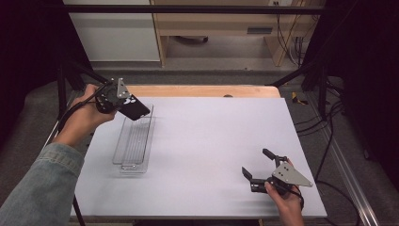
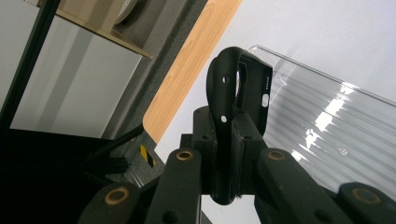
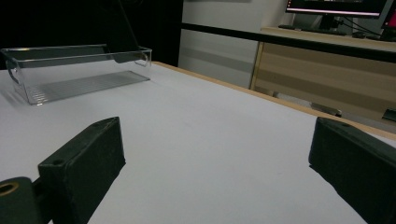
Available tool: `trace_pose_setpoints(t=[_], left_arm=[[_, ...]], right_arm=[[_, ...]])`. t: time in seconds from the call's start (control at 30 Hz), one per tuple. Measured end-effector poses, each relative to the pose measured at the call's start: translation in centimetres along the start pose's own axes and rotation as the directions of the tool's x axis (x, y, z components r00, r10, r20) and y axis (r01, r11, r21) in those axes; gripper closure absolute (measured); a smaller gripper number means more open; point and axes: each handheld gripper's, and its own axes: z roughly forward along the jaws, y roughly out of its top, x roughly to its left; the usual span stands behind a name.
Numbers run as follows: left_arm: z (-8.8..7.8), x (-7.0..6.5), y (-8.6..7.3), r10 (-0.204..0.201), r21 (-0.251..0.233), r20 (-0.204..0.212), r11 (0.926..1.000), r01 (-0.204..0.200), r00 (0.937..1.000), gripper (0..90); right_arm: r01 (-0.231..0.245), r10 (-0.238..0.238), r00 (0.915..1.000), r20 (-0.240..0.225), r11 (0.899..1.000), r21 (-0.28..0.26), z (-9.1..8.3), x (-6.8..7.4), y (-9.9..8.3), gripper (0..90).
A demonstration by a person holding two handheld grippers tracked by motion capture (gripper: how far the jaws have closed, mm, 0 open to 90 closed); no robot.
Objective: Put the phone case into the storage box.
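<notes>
Left gripper (image 1: 134, 107), upper left of the high view: jaws clamped on a black phone case (image 1: 133, 108), held edge-on above the far end of the clear plastic tray (image 1: 134, 141). In the left gripper view the case (image 2: 238, 93) stands up from between the closed jaws at frame centre, its curved rim and small cut-outs visible; the ribbed floor of the tray (image 2: 327, 130) lies behind it toward the right of the frame. Whether the case touches the tray wall cannot be told.

Right gripper (image 1: 258, 165), lower right of the high view: jaws spread wide, nothing between them, held low over the white table top (image 1: 211, 141). In the right gripper view the two black jaws stand at the lower left and lower right corners, with bare white surface between.

Tray (image 3: 74, 74): long, narrow, transparent, lying flat at the left side of the table, well apart from the right gripper; seen at upper left in the right gripper view. A wooden strip (image 1: 202, 91) borders the table's far edge.
</notes>
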Motion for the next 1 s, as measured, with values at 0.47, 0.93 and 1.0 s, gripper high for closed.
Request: trace_pose_setpoints(t=[0.47, 0.93, 1.0], left_arm=[[0.9, -0.6, 0.2, 0.045, 0.018, 0.011, 0.9988, -0.045, 0.9989, 82.4], [1.2, -0.7, 0.2, 0.065, 0.029, 0.019, 0.9974, -0.065, 0.9977, 82.4], [1.1, -0.7, 0.4, 0.065, 0.030, 0.027, 0.9973, -0.066, 0.9975, 82.4]], right_arm=[[-0.003, 0.003, 1.0000, -0.006, 1.000, -0.002, 0.0, 0.1, 0.0, 3.7], [-0.006, 0.006, 0.9999, -0.009, 1.000, -0.003, 0.1, 0.1, 0.0, 3.8], [-0.005, 0.005, 0.9999, -0.009, 1.000, -0.003, 0.1, 0.1, 0.0, 3.8]])
